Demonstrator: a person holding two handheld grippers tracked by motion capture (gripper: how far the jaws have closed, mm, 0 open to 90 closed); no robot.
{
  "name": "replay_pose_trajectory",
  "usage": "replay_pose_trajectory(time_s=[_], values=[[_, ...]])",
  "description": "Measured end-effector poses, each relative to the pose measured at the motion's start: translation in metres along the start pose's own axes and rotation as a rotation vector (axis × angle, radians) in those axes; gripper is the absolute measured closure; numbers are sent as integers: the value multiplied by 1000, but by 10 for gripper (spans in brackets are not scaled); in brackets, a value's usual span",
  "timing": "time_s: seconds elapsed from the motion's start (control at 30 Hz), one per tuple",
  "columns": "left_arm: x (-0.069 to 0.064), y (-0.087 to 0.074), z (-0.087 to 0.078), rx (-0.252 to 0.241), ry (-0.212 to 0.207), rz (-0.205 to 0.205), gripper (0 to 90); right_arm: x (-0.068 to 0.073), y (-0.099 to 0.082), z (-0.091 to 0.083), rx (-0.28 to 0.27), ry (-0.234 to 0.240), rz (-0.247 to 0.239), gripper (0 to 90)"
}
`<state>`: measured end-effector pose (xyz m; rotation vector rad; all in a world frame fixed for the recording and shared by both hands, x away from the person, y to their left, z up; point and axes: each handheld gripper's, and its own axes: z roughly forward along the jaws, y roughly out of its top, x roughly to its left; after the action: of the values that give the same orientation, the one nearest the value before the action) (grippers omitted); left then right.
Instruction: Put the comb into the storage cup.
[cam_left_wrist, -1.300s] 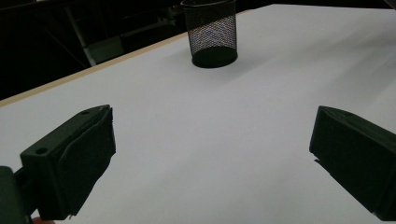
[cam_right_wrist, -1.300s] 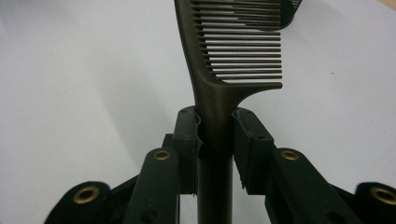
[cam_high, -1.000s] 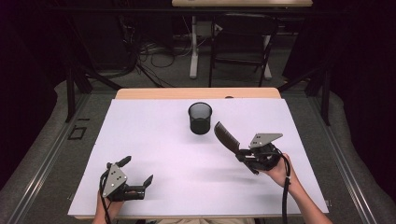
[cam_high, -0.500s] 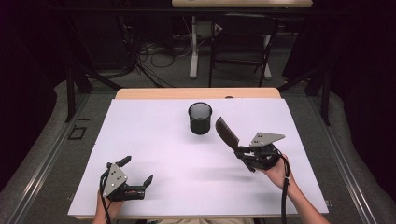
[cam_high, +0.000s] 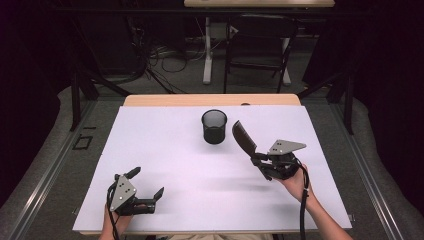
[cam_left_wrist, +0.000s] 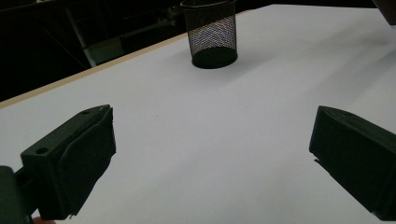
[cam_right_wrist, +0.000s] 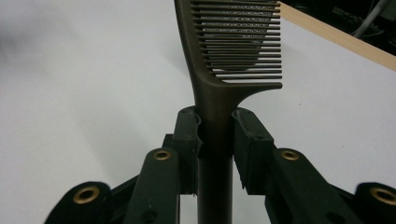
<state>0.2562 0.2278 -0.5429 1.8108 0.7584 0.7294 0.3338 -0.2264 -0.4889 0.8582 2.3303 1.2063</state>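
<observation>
While the left gripper (cam_high: 147, 186) rests low at the near left of the white table (cam_high: 165, 150) with its jaws spread wide and nothing between them, the work lies further right. Near the table's far middle stands a black mesh cup (cam_high: 214, 126), upright and open-topped. Just right of it, raised off the table and tilted toward the cup, is a dark brown comb (cam_high: 243, 137); its toothed end points up and away, apart from the cup's rim. At the right, the right gripper (cam_high: 259, 160) clamps the comb by its narrow handle, just below where the teeth begin, both pads (cam_right_wrist: 189, 140) pressed flat against the handle's sides. The comb appears light, thin and stiff, with a smooth surface that could slip or pivot in the grip; its fine teeth look easy to bend, so the plain handle is judged the sound place to take hold.
</observation>
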Motion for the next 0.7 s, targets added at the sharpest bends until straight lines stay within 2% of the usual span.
replay_pose_trajectory(time_s=[0.43, 0.7], values=[[0, 0, 0, 1, 0, 0, 5, 0, 2, 5, -32, -13, 2, 725], [0, 0, 0, -2, 1, 3, 5, -1, 7, 5, -84, -45, 4, 725]])
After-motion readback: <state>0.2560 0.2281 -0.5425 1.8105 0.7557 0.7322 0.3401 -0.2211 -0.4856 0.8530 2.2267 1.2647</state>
